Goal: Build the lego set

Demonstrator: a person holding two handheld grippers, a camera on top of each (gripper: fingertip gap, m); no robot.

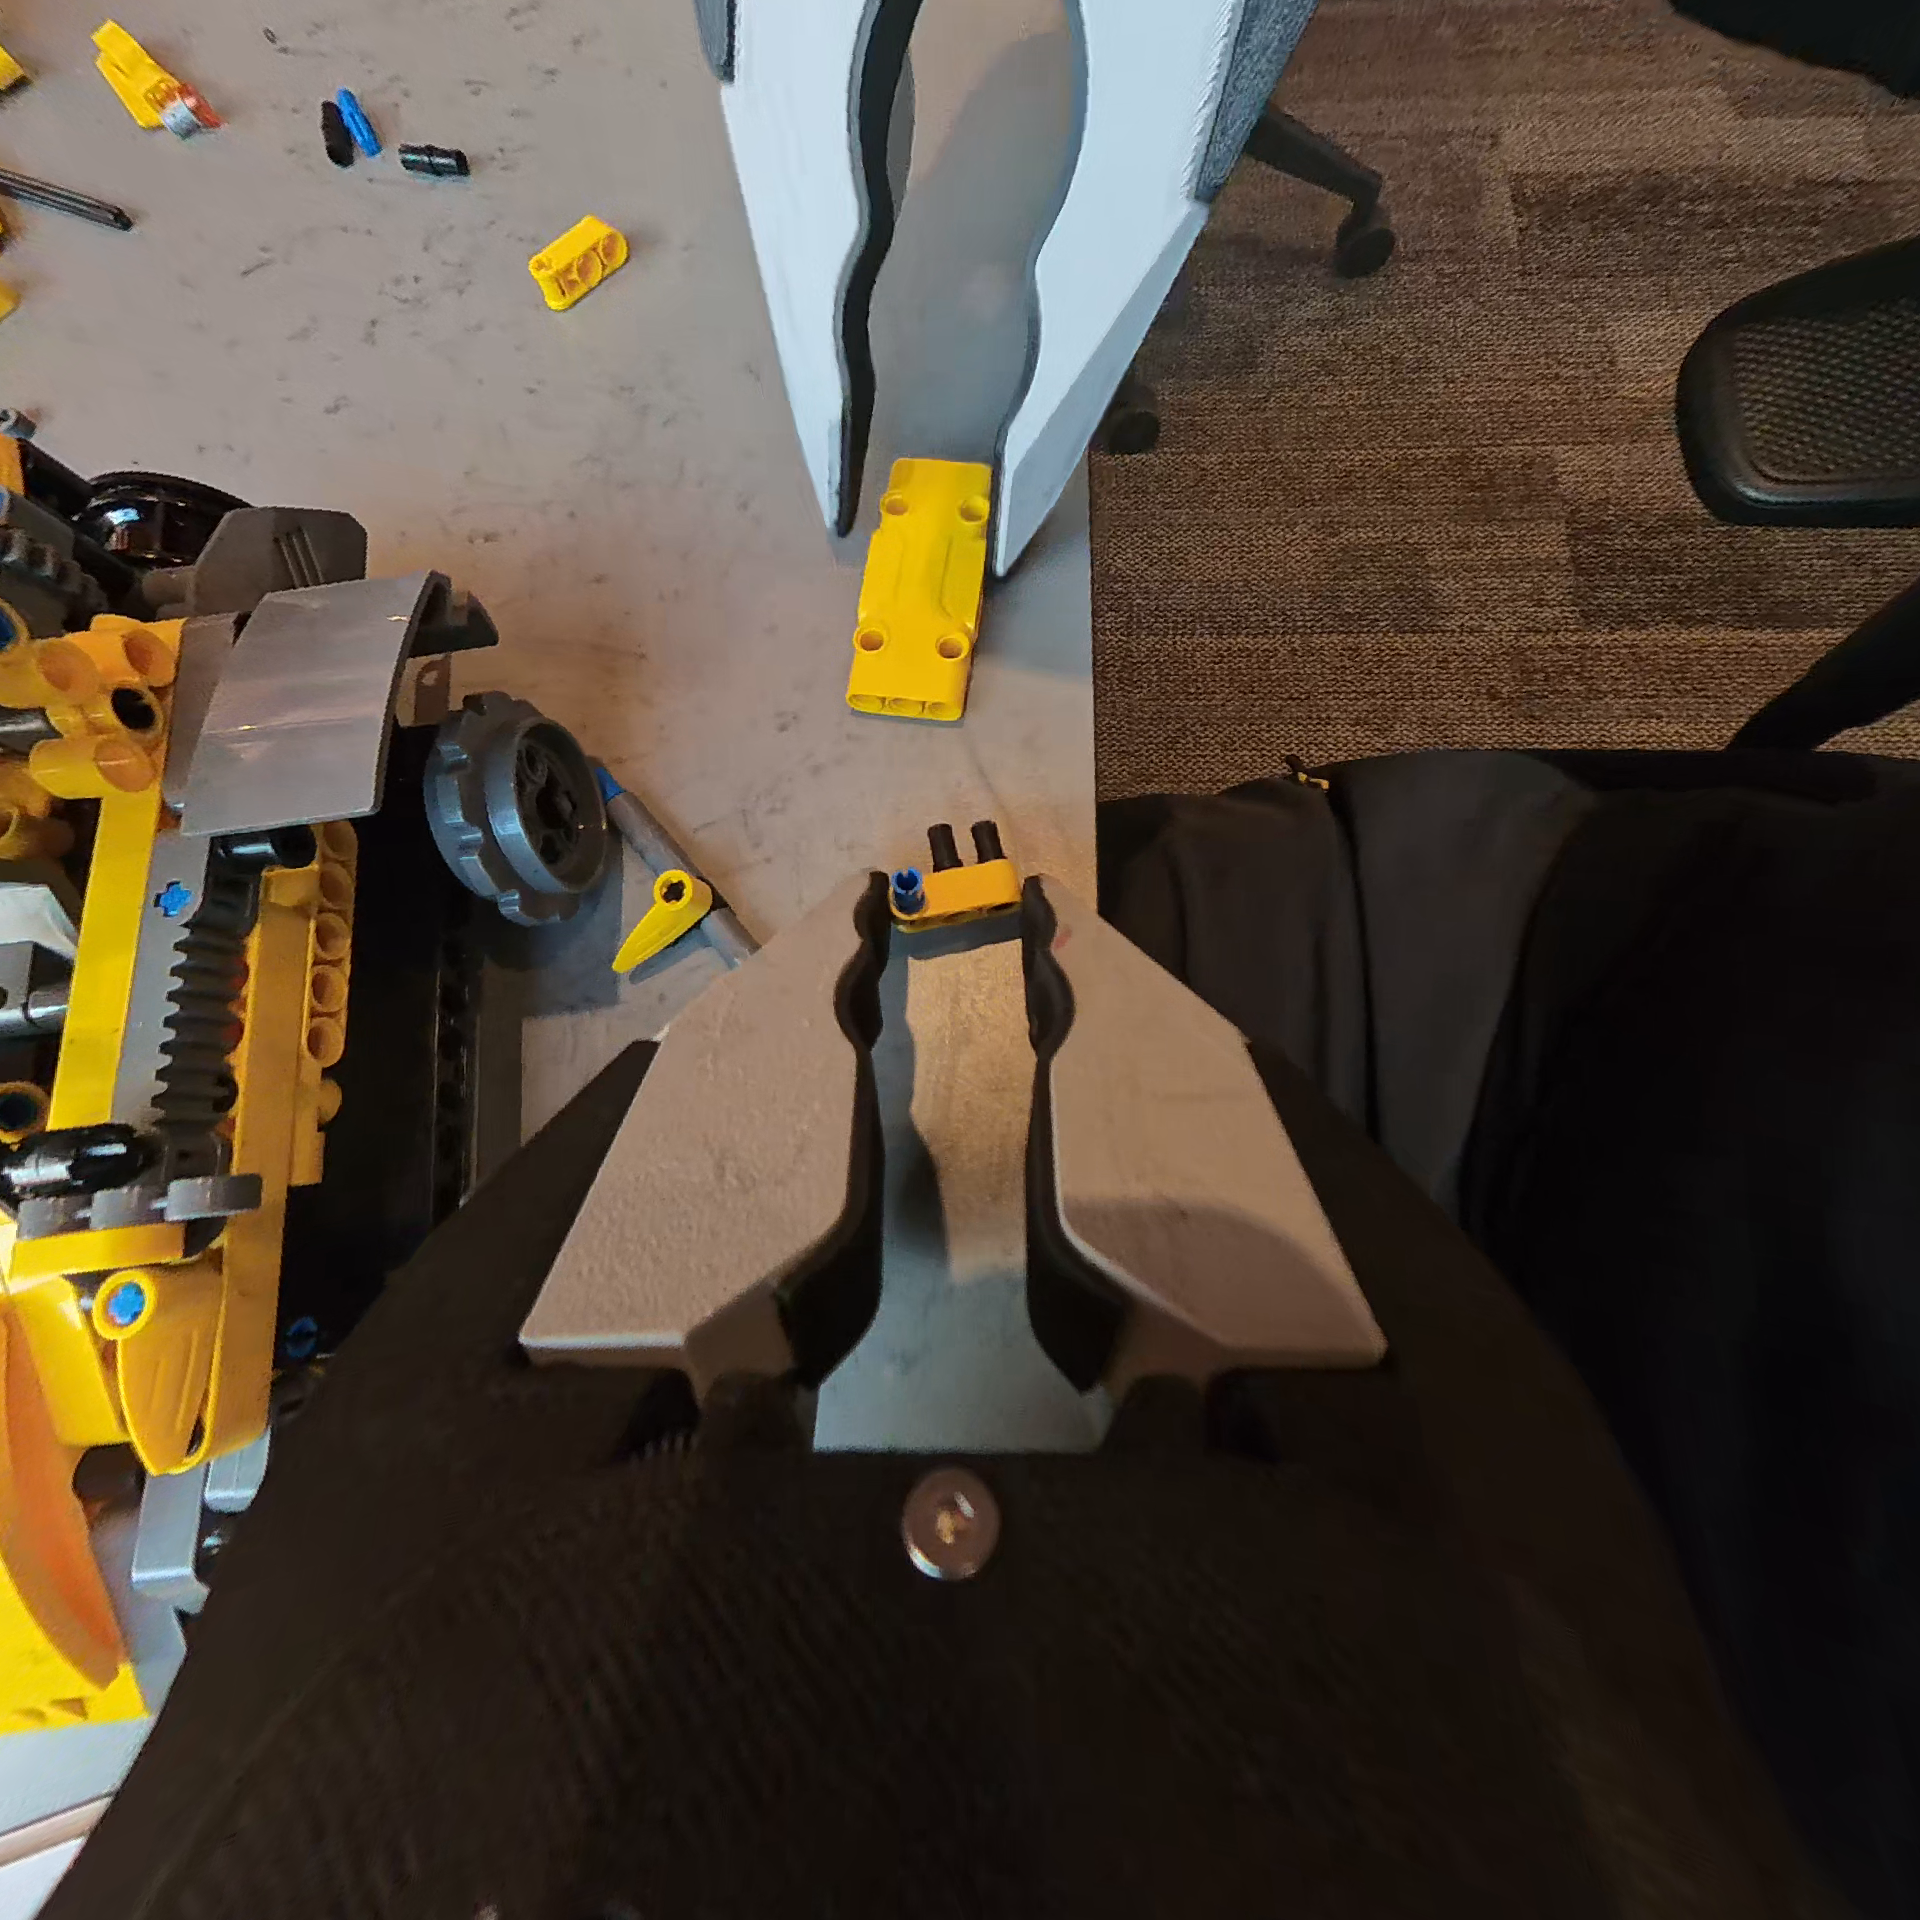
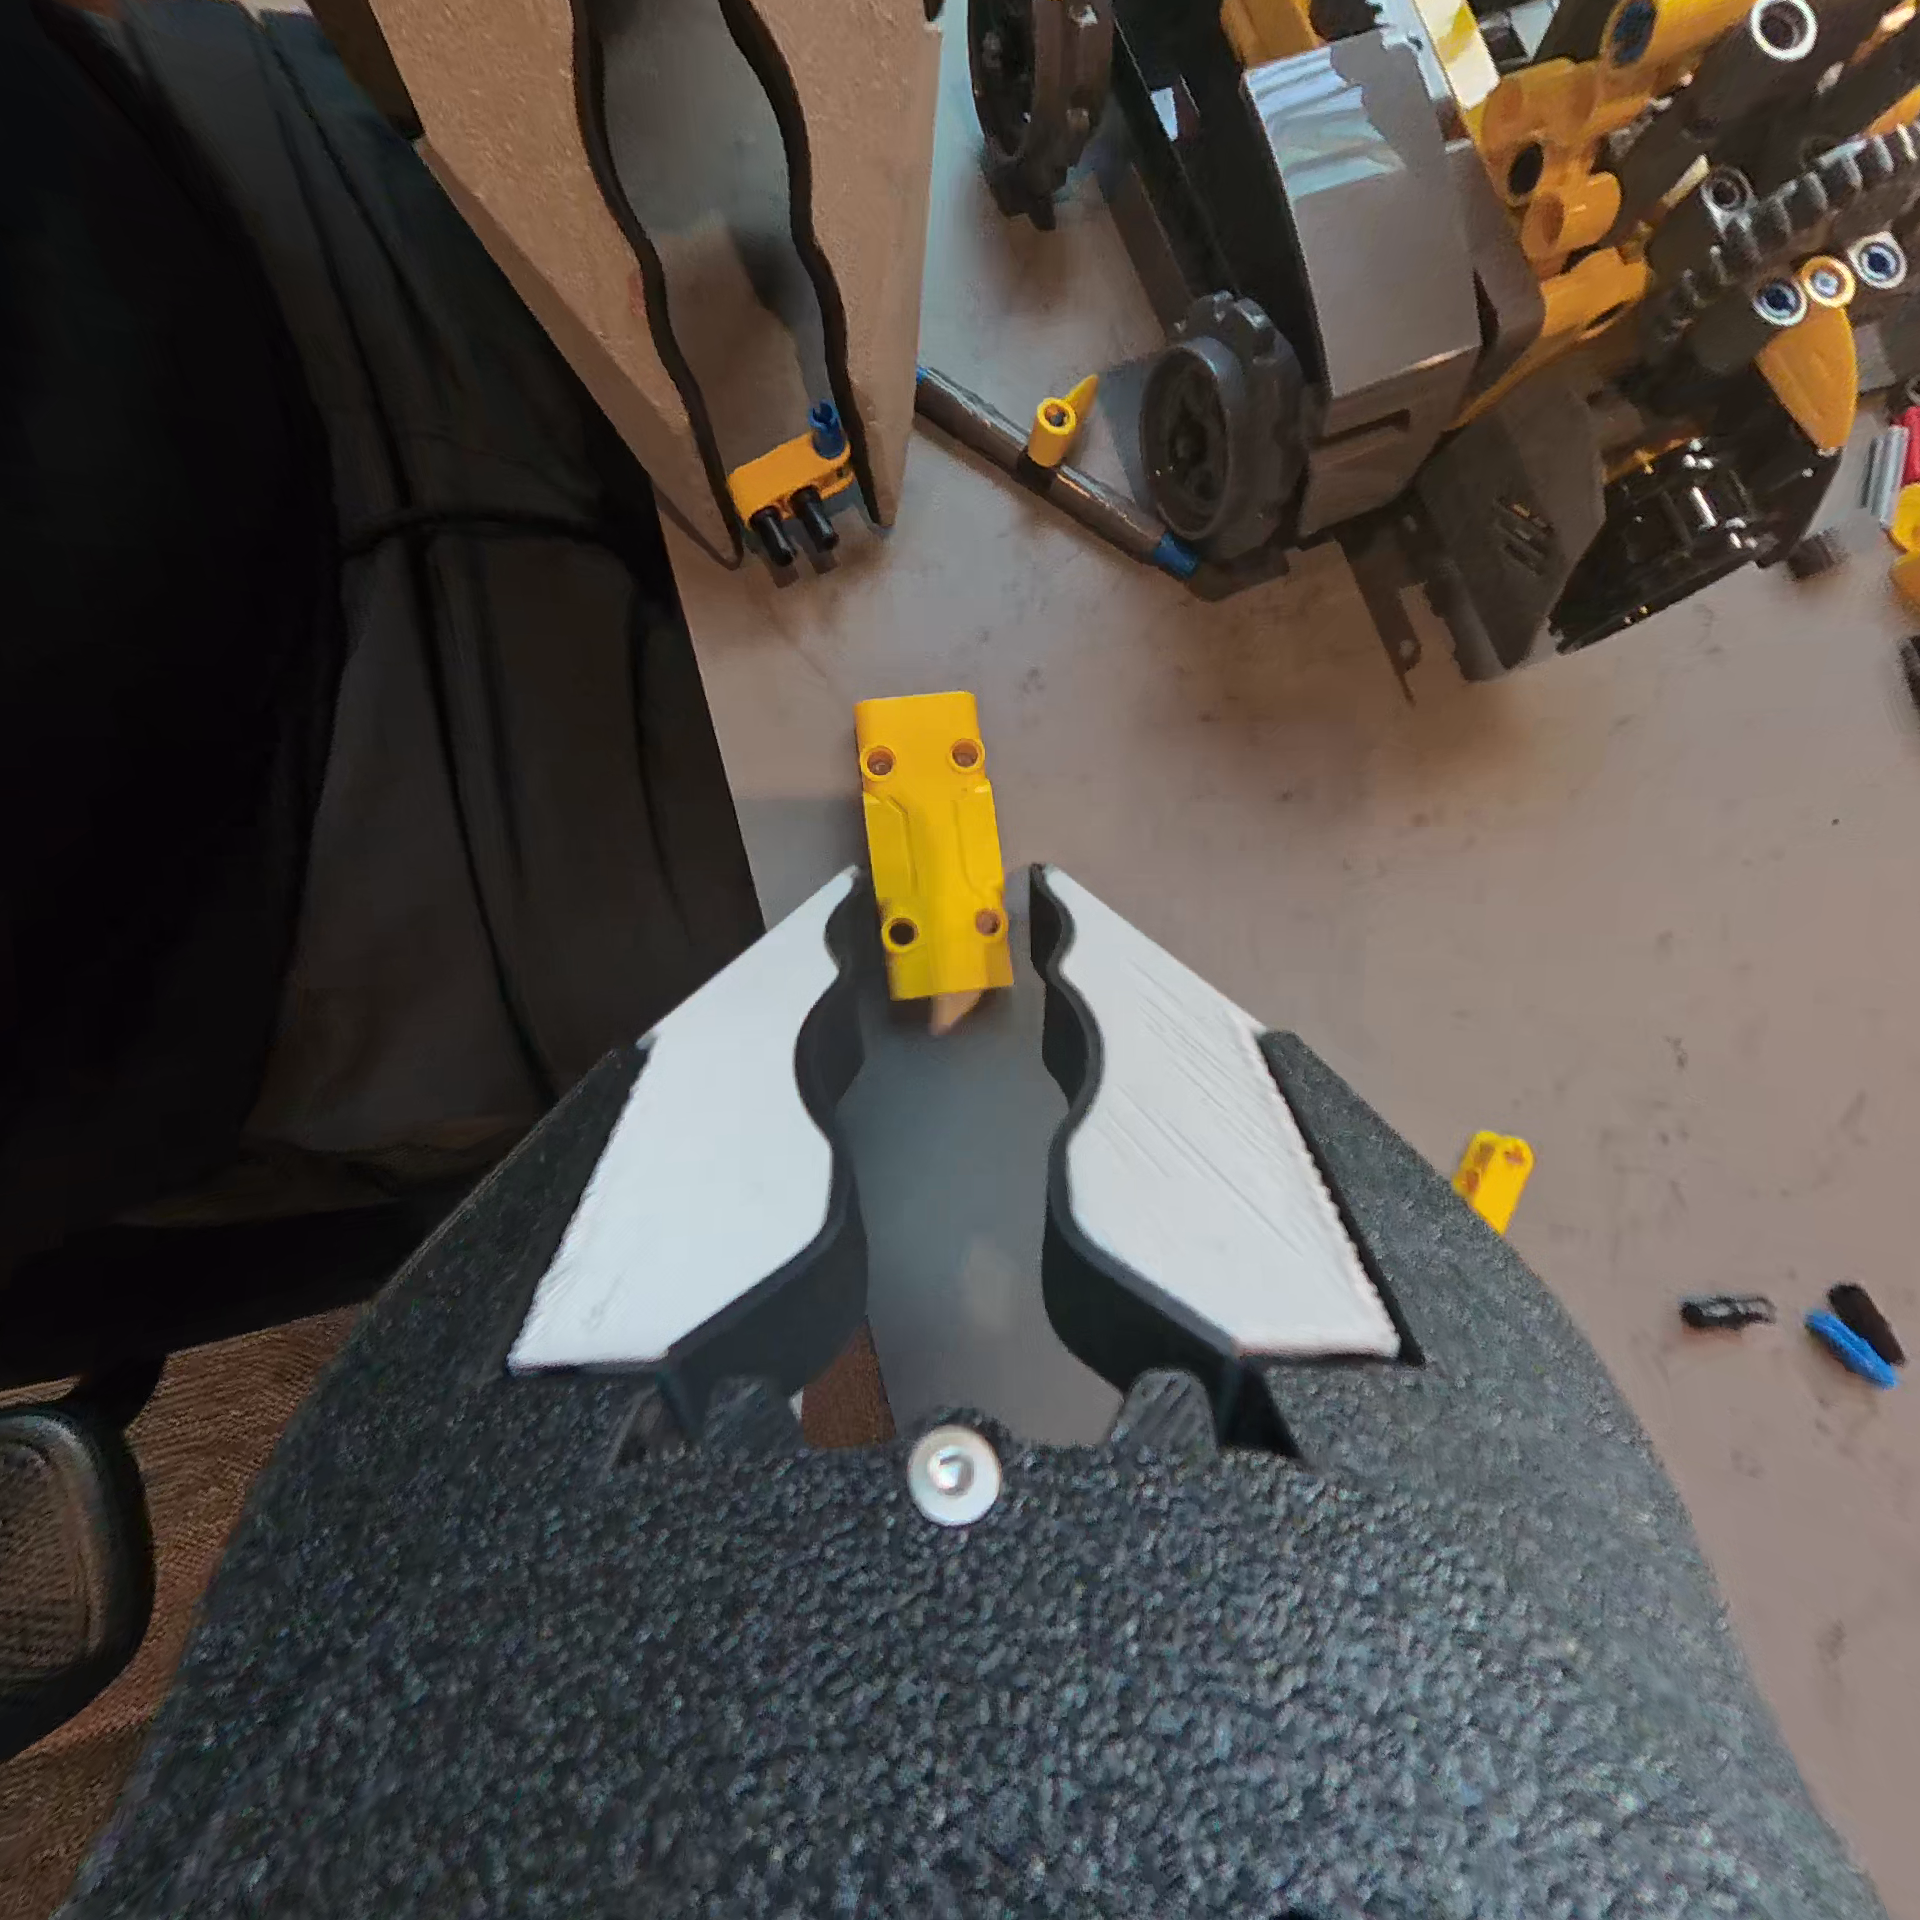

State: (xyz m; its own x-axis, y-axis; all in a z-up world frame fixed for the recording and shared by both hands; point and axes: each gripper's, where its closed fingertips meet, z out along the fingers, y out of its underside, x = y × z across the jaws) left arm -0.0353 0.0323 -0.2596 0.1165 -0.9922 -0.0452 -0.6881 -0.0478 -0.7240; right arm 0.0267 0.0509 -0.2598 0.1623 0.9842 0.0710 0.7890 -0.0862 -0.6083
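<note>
Grey tabletop point(image 1: 644, 582) carries everything I see, with brown carpet point(image 1: 1455, 540) beyond its edge and a black office chair point(image 1: 1808, 416) standing there. From my left wrist view, going left to right: a large yellow and grey brick-built vehicle model point(image 1: 187, 935) sits along the table's left side, with a grey gear wheel point(image 1: 517, 821) at its flank and a small yellow pointed piece point(image 1: 655, 920) on a grey rod just beside that. Toward the far left corner lie a yellow connector block point(image 1: 578, 262), a black pin point(image 1: 434, 160) and a blue pin point(image 1: 355, 121) touching another black one.

Near the table's right edge, my left gripper point(image 1: 961, 902) pinches a small yellow beam point(image 1: 961, 900) at its tips; a blue pin stands in one end of the beam and two black pins stick out forward. Ahead of it, my right gripper point(image 1: 920, 520) reaches in from the far side, its white fingers point(image 1: 1101, 343) clamped on one end of a yellow panel point(image 1: 920, 592), whose other end points toward my left gripper. Whether the panel touches the table I cannot tell.

My right wrist view confirms it: the right gripper point(image 2: 940, 935) holds the yellow panel point(image 2: 930, 831) between its tips, and the left gripper point(image 2: 795, 509) with the beam point(image 2: 784, 478) shows farther off, close to the table edge. Dark clothing point(image 2: 312, 623) fills the space off that edge.
</note>
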